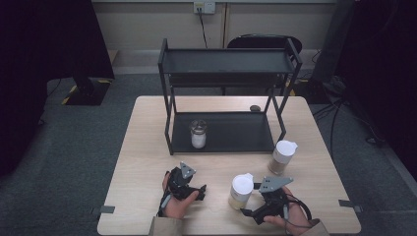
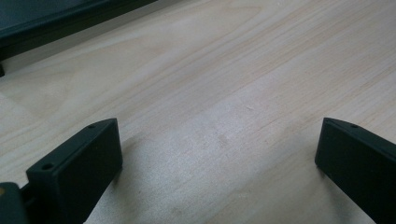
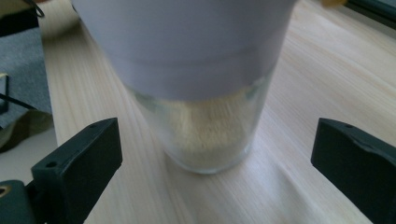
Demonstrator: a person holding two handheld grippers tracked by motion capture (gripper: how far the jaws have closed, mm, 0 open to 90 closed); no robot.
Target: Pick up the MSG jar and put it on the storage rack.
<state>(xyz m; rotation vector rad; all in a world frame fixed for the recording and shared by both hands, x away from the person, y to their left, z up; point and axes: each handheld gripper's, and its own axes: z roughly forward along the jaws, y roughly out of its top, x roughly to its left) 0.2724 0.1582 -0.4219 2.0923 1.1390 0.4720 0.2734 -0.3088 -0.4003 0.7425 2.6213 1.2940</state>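
On table (image 1: 147,162), jar (image 3: 205,93) between gaping right tongs (image 3: 215,158).

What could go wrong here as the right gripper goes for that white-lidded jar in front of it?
The right gripper is open around the near jar without touching it. The jar is tall with a wide lid; a low or off-centre close might tip it. It may also slip on the glass. The left gripper stands open over the table, too far to steady it.

Dim room, dark corners; soft shadows; near jar (image 3: 201,84) blurred.
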